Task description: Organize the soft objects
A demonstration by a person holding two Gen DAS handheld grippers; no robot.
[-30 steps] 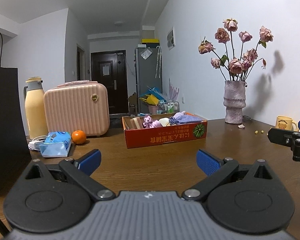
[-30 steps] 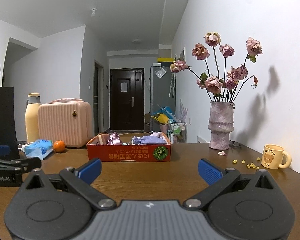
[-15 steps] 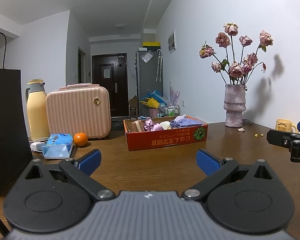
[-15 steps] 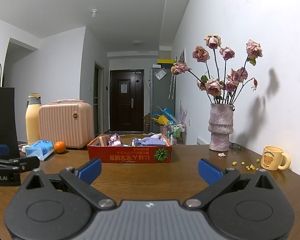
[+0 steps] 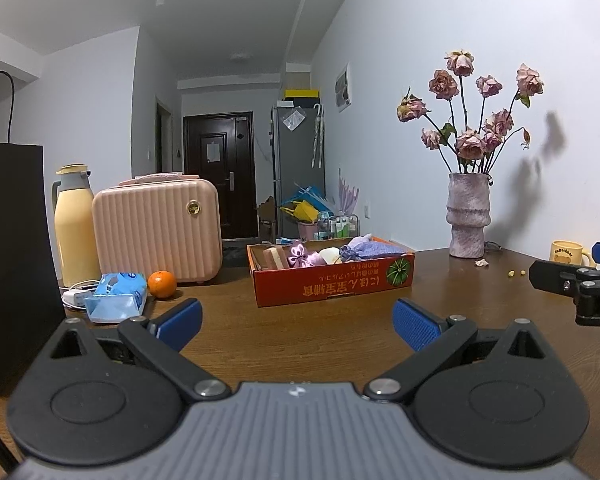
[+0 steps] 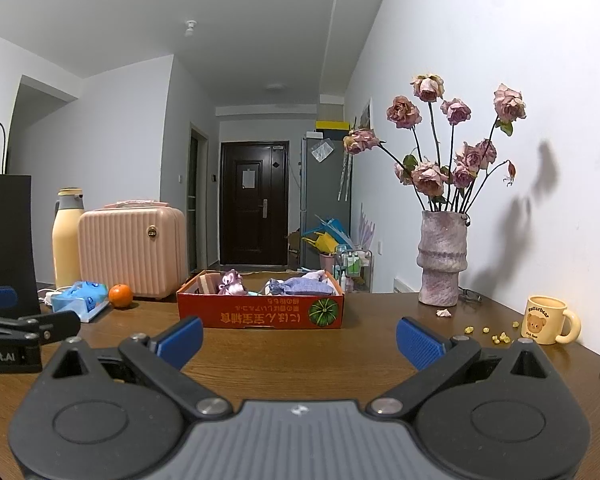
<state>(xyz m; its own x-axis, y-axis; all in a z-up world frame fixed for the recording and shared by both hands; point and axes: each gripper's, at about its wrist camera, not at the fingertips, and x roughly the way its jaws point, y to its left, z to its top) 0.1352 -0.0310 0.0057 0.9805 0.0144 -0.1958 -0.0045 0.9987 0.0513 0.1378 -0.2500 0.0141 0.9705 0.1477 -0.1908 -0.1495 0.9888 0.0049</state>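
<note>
A red cardboard box [image 5: 332, 286] [image 6: 260, 314] sits mid-table, holding several soft items: a purple pouch with a bow [image 5: 298, 256] [image 6: 230, 282], a lavender-blue pouch [image 5: 370, 249] [image 6: 300, 286], a cream round piece [image 5: 329, 255] and a pink-and-cream block [image 5: 273, 257]. My left gripper [image 5: 296, 324] stands open over bare table, well short of the box, with nothing between its blue pads [image 5: 414, 324]. My right gripper [image 6: 298, 338] is open too, empty, also short of the box. Each gripper shows at the edge of the other's view.
At the left stand a black paper bag [image 5: 12, 264], a yellow thermos [image 5: 74, 224], a pink case [image 5: 158, 230], a blue tissue pack [image 5: 116, 296] and an orange [image 5: 162, 285]. A vase of dried roses [image 6: 442, 258], a bear mug [image 6: 548, 320] and yellow crumbs [image 6: 492, 334] lie right.
Both wrist views have drifted slightly, so the box and table items sit a little lower in frame. Both grippers stay open and empty.
</note>
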